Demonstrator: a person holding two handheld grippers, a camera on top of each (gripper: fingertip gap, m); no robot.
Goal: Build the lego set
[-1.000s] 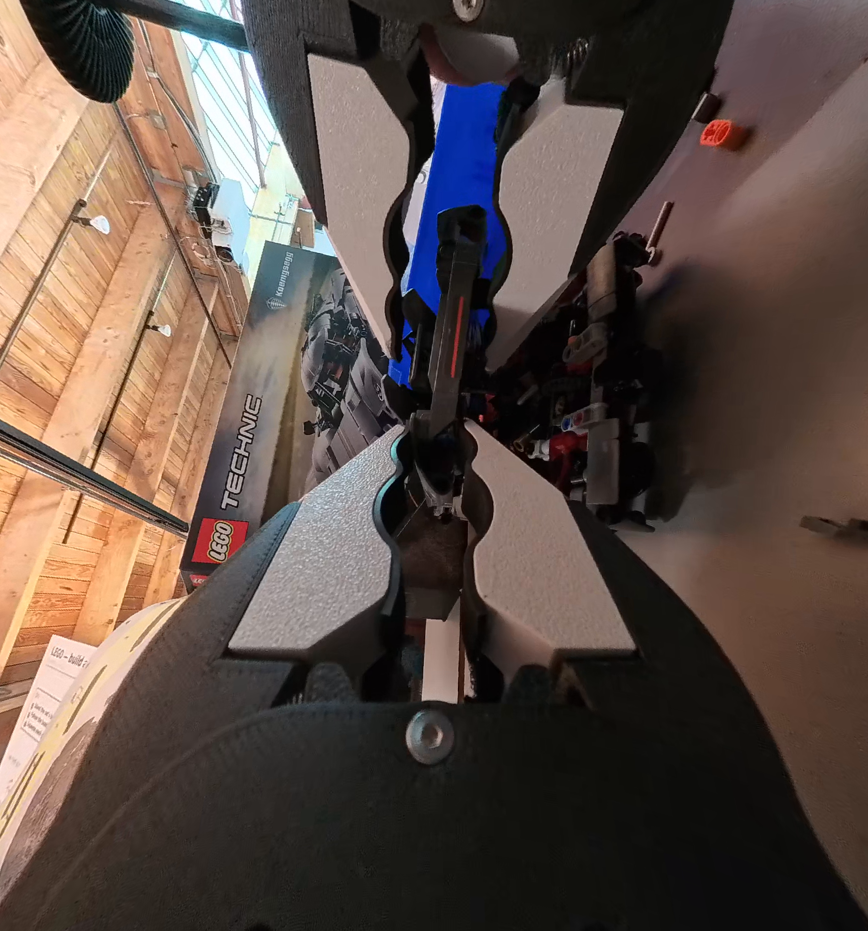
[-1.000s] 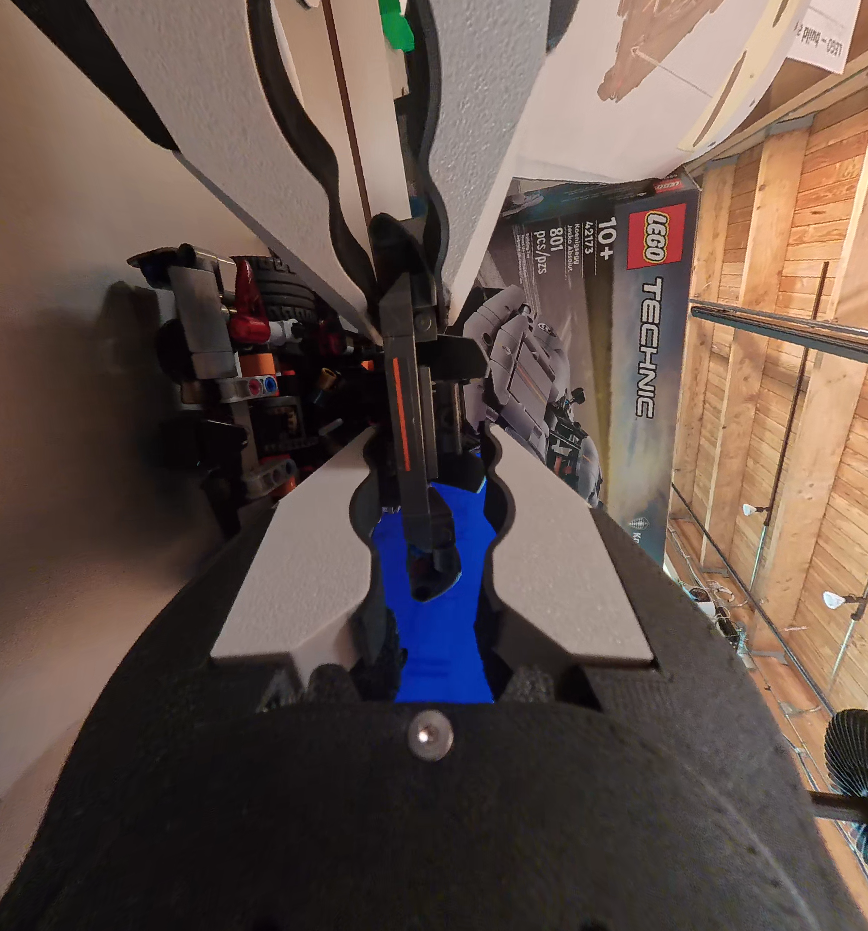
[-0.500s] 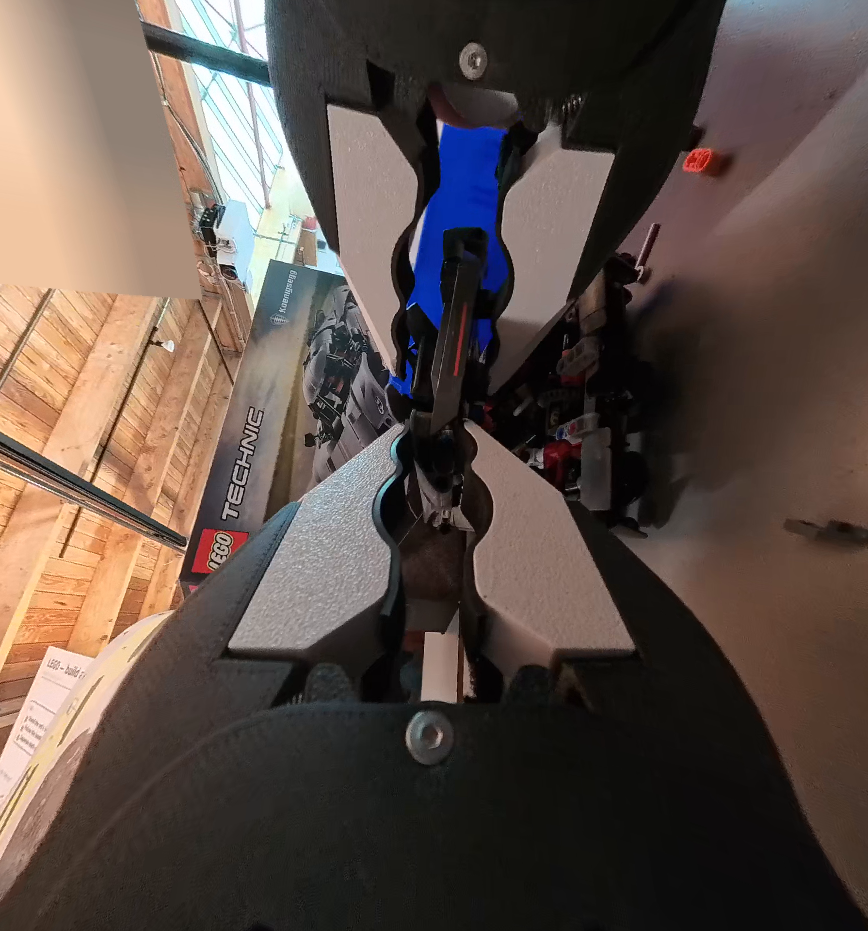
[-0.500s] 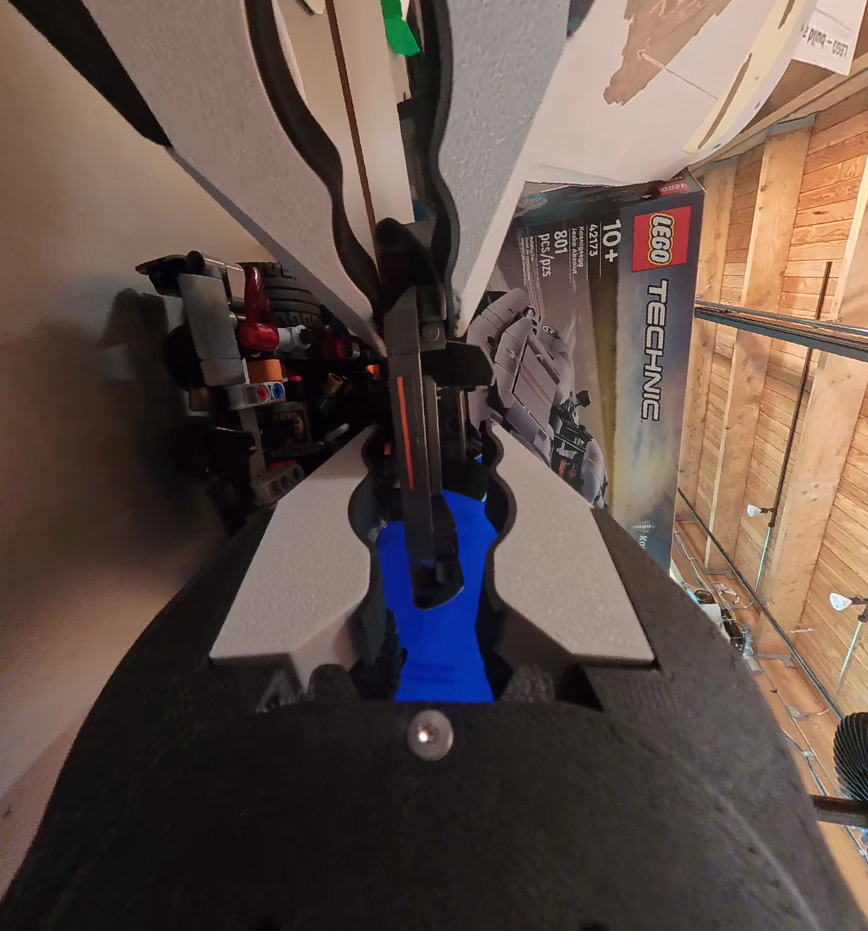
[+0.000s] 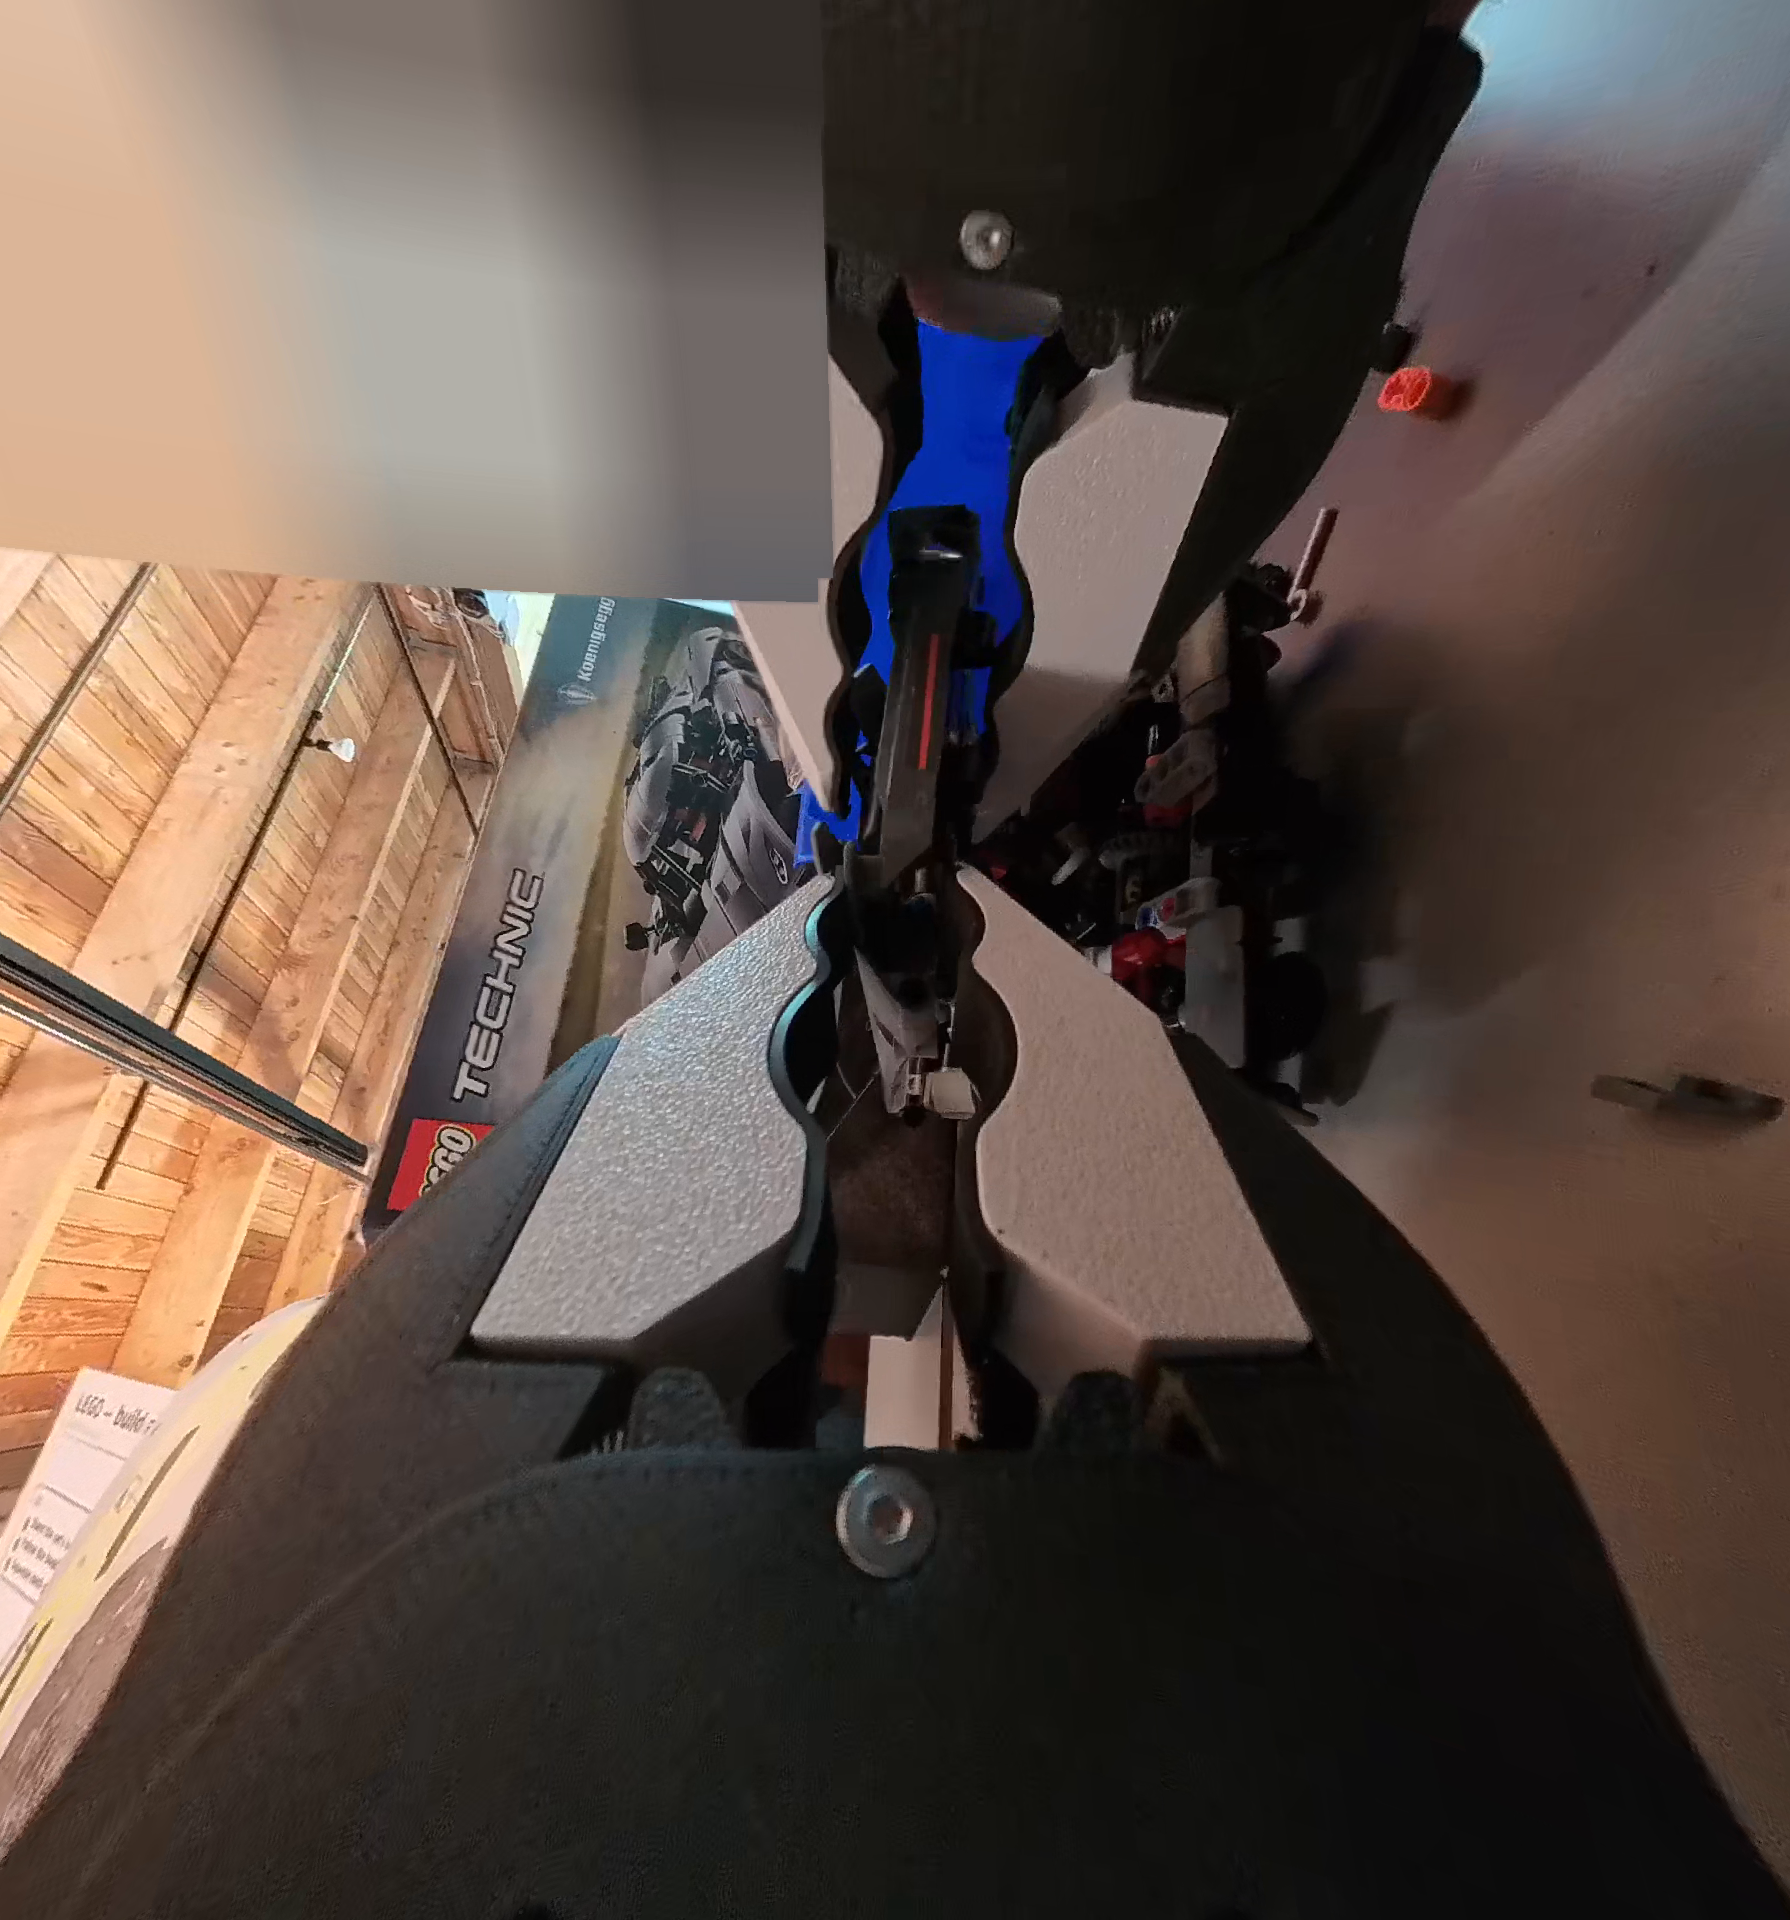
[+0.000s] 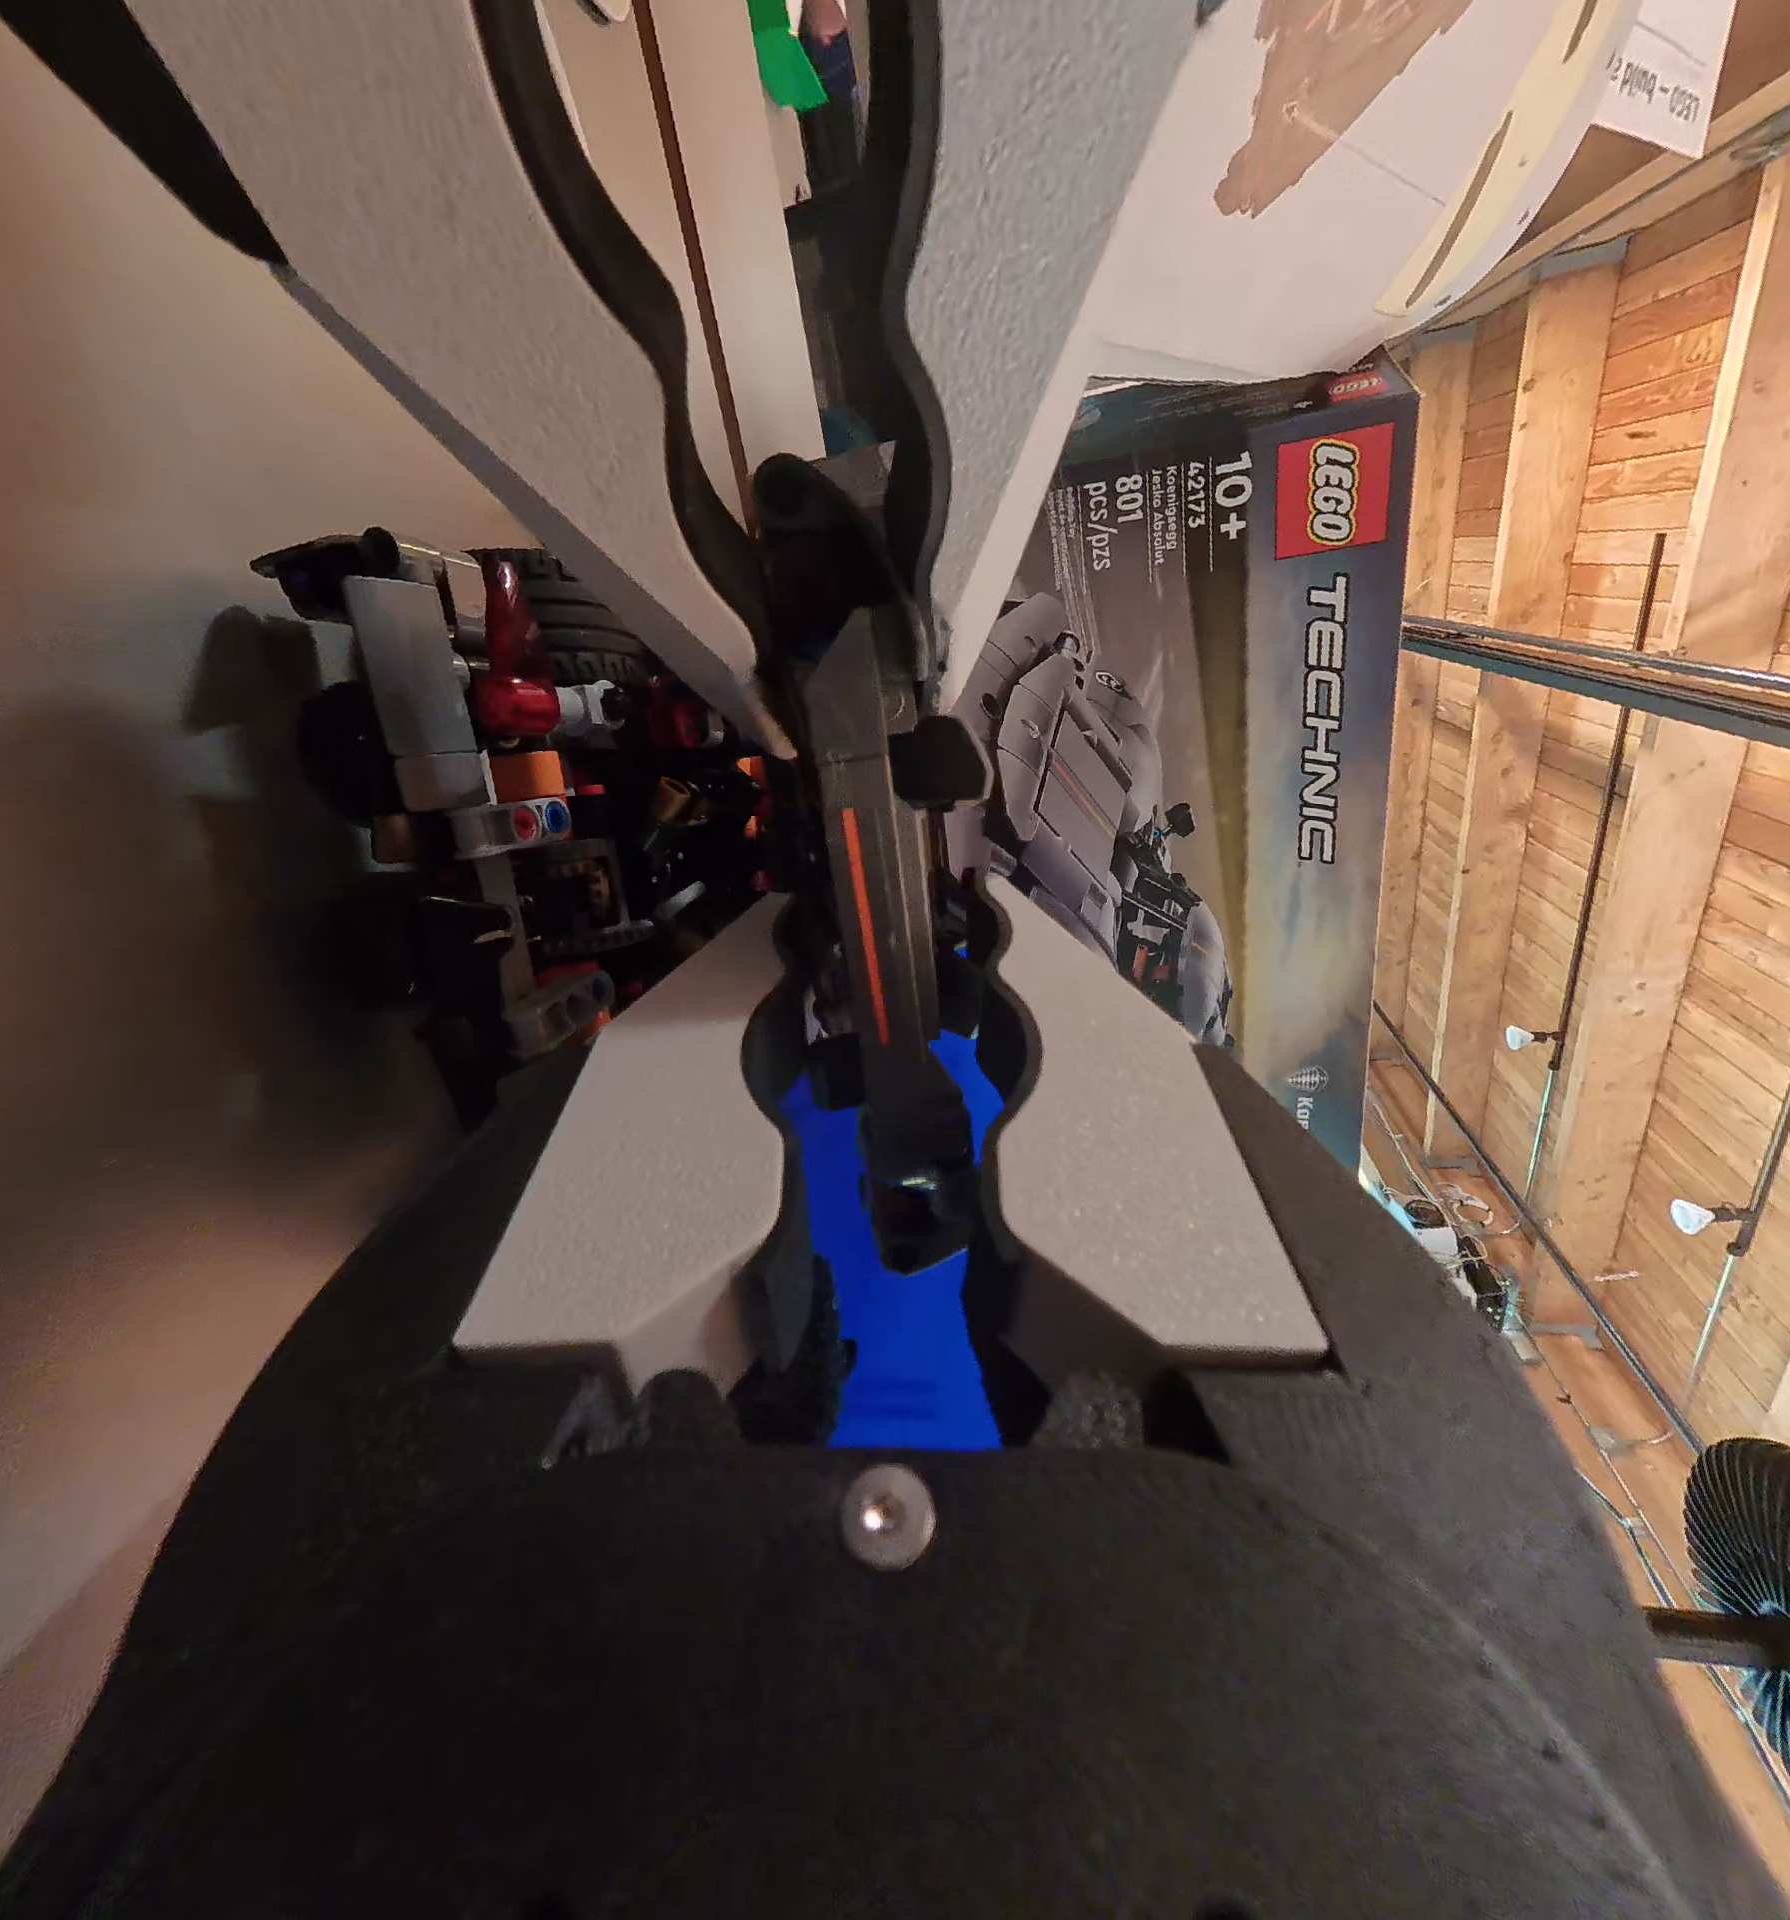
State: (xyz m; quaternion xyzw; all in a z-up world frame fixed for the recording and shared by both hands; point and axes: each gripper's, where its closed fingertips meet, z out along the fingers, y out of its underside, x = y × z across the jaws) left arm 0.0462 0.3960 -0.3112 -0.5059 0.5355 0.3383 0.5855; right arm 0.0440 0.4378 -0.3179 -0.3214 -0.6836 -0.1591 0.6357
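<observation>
**Item: long dark panel piece with an orange stripe** (image 5: 917, 717). It is hanging in the air between the two tongs, one end in each, with the tongs facing tip to tip.

**Left tongs** (image 5: 896, 935): nearly closed, pinching the grey end of the piece at the fingertips, with a small pale peg sticking out just behind the pinch.

**Right tongs** (image 6: 875, 956): also nearly closed, gripping the piece partway along, so its dark end is reaching back between the fingers toward the blue body behind them.

**Half-built car** (image 6: 486, 769): sitting on the pale tabletop (image 5: 1649, 1351) beside both tongs, left of the right tongs and right of the left tongs, apart from the held piece. Wheels, grey beams and red and orange parts are showing.

**Loose parts**: a small orange-red bush (image 5: 1410, 393) and a flat grey piece (image 5: 1686, 1101) are lying on the tabletop, well off to the right of the left tongs.

**Set box** (image 6: 1275, 727): standing beyond the tongs.

**Handling, as a judgement**: the piece is probably light, rigid plastic, smooth enough to slide in the pads, and its pegged joints are likely popping apart if twisted. The flat sides near each end are looking like the best hold, keeping clear of the peg.
</observation>
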